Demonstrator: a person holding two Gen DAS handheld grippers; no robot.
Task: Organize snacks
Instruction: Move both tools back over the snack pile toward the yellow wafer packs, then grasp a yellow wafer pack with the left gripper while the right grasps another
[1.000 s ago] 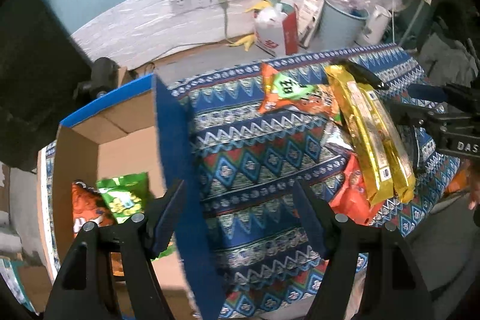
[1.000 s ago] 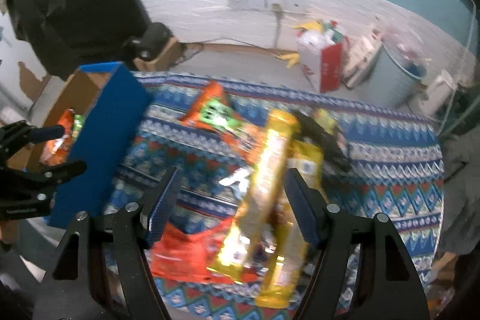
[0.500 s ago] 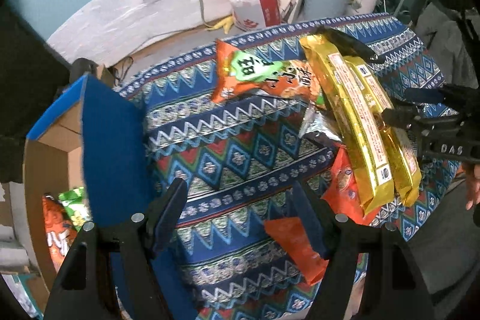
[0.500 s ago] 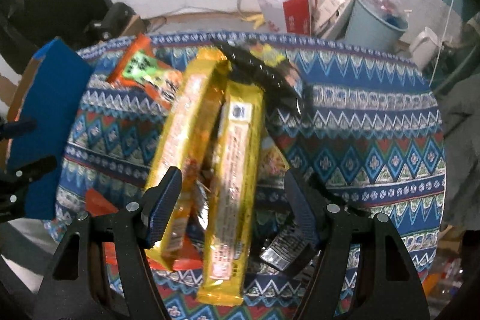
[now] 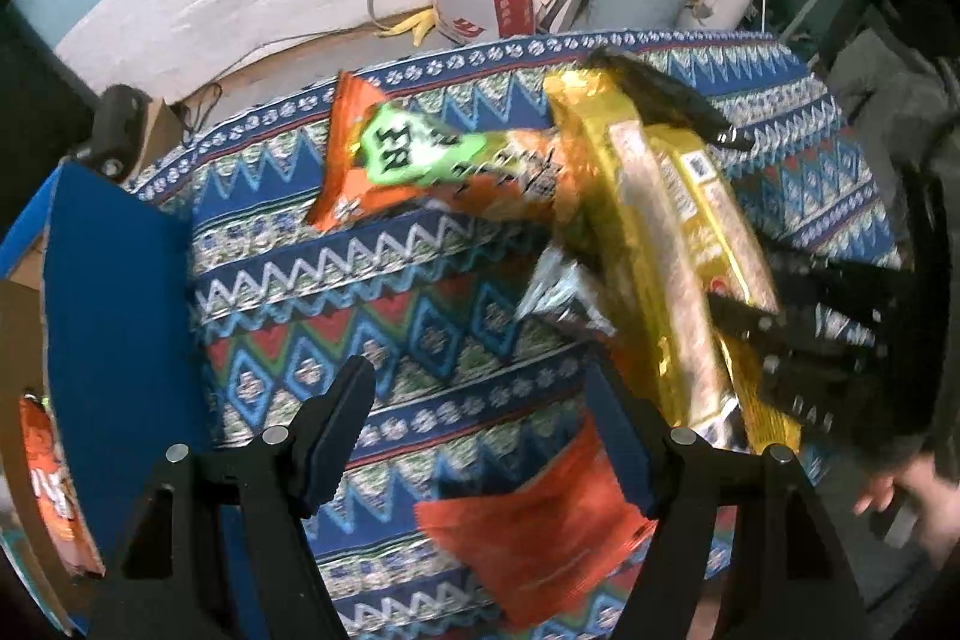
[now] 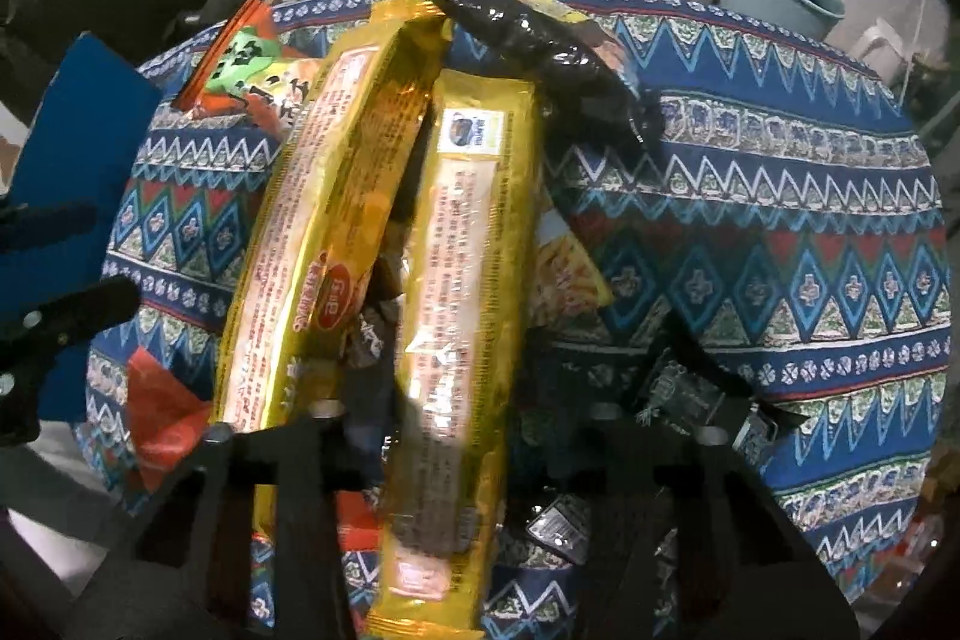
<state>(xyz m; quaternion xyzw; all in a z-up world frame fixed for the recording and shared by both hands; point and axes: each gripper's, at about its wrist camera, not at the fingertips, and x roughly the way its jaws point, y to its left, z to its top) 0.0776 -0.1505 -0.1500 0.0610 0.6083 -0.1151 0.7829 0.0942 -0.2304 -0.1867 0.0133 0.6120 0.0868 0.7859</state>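
**Right gripper** (image 6: pixel 462 418): seen in its own view at the bottom centre. The jaws are drawn in close against the right-hand gold packet (image 6: pixel 468 250), which passes lengthwise between them. The fingertips are hidden under the packet. In the left wrist view the same gripper is seen at the right edge, with a hand (image 5: pixel 900 502) blurred at lower right.

**Left gripper** (image 5: pixel 477 376): at bottom centre of its own view. The jaws are spread well apart and nothing is gripped. A red packet (image 5: pixel 534 520) lies on the cloth beneath and just beside the right finger.

**Snacks:**
- A second gold packet (image 6: pixel 324 196) lies alongside the first, on its left and touching it.
- A black packet (image 6: pixel 540 40) rests across the upper ends of both.
- An orange-and-green packet (image 5: pixel 408 160) lies at upper centre, its right end tucked under the gold packets.
- A silver wrapper (image 5: pixel 558 286) shows at centre right.

All of these rest on the patterned tablecloth (image 5: pixel 360 292).

**Box:** a box with a blue wall (image 5: pixel 120 310) stands at the left edge. An orange packet (image 5: pixel 48 472) is seen inside it.
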